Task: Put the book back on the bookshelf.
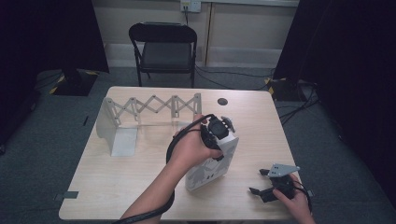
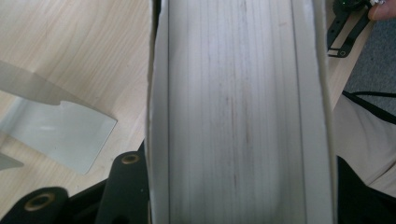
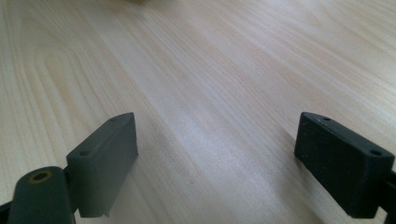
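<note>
A thick white book stands tilted near the middle of the wooden table. My left gripper comes down on its top and is shut on it. In the left gripper view the book's page edges run between the black jaws, one finger pressed against the cover. My right gripper rests at the table's front right corner, open, its grey plate on top. In the right gripper view that gripper has bare wood between its two fingers.
A grey metal extendable book rack with a scissor lattice stands at the back left, and its base plate lies left of the book. A black folding chair stands behind the table. A dark round cap sits near the far edge.
</note>
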`<state>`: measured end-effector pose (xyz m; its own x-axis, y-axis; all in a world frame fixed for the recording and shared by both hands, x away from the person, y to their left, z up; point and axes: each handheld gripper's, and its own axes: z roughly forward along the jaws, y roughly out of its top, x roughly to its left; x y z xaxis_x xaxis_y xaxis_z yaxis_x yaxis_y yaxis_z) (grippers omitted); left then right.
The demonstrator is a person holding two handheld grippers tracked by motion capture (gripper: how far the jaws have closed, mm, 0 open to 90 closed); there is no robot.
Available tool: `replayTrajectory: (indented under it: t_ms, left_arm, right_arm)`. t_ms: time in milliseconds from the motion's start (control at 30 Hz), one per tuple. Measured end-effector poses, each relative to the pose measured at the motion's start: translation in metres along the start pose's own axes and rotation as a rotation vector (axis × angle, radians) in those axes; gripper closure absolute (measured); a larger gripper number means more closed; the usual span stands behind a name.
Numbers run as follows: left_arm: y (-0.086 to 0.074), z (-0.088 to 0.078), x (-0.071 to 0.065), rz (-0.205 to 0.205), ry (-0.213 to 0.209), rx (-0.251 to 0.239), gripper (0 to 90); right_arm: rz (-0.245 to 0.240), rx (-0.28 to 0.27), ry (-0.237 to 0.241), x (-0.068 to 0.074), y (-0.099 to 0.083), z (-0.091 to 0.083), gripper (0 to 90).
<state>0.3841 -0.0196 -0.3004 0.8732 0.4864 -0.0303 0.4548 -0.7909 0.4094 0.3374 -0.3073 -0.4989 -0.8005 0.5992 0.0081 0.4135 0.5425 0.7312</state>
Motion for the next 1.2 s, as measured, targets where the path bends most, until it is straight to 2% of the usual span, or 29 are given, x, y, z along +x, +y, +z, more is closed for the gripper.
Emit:
replayTrajectory:
  t_ms: [300,467,700,833,900,933,1200]
  left_arm:
    - [-0.005,-0.008,0.007,-0.029,-0.007,-0.001,52.5]
    - [-0.009,-0.013,0.013,-0.072,0.011,0.010,52.5]
    - [-0.015,-0.018,0.020,-0.092,0.021,0.006,52.5]
    - [-0.020,-0.021,0.025,-0.119,0.036,0.011,52.5]
    - [-0.021,-0.022,0.026,-0.118,0.038,0.012,52.5]
    - [-0.023,-0.023,0.028,-0.135,0.043,0.006,52.5]
    - [-0.029,-0.029,0.035,-0.166,0.058,0.006,52.5]
  right_arm:
    - [0.000,0.000,0.000,0.000,0.000,0.000,12.4]
    - [0.000,0.000,0.000,0.000,0.000,0.000,12.5]
    - [0.000,0.000,0.000,0.000,0.000,0.000,12.5]
    - [0.000,0.000,0.001,0.000,0.000,0.000,12.4]
    - [0.000,0.000,0.000,0.000,0.000,0.000,12.4]
    - [0.000,0.000,0.000,0.000,0.000,0.000,12.4]
    - [0.000,0.000,0.000,0.000,0.000,0.000,12.4]
